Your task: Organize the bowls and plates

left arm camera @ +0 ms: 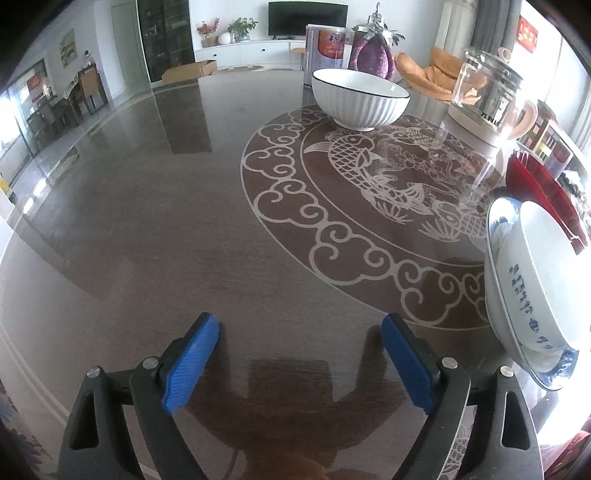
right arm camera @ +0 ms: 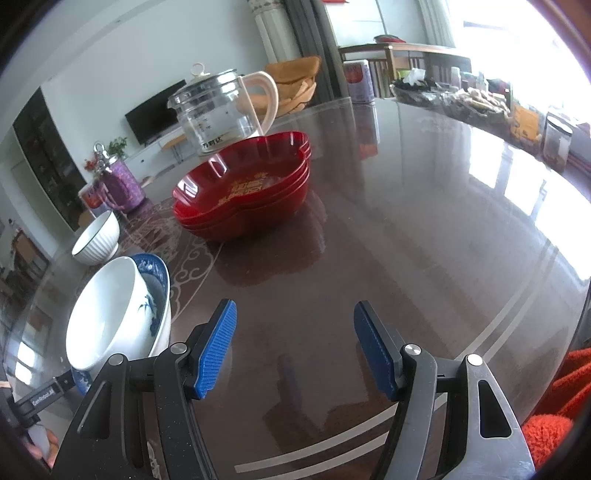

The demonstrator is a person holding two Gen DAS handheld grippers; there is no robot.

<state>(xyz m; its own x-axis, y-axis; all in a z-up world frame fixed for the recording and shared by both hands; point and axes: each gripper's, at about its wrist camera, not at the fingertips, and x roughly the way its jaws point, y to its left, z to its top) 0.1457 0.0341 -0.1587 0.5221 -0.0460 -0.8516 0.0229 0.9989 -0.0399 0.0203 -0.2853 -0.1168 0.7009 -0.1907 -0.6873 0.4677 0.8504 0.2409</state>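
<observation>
Both grippers hang over the shiny brown tabletop (left arm camera: 147, 229) with their jaws spread wide and nothing between them. The left gripper (left arm camera: 301, 363) has a white bowl (left arm camera: 546, 280) sitting in a blue and white plate (left arm camera: 496, 229) just to the right of its jaws. A ribbed white bowl (left arm camera: 360, 99) stands far ahead. From the right gripper (right arm camera: 293, 349), that bowl and plate sit just left of its jaws. A stack of red dishes (right arm camera: 243, 192) lies ahead, with a glass kettle (right arm camera: 218, 107) behind it.

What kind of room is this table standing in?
Probably a home's combined living and dining room: a television stands on a low white cabinet, and the round patterned table carries a ribbed white bowl and a glass kettle.
</observation>
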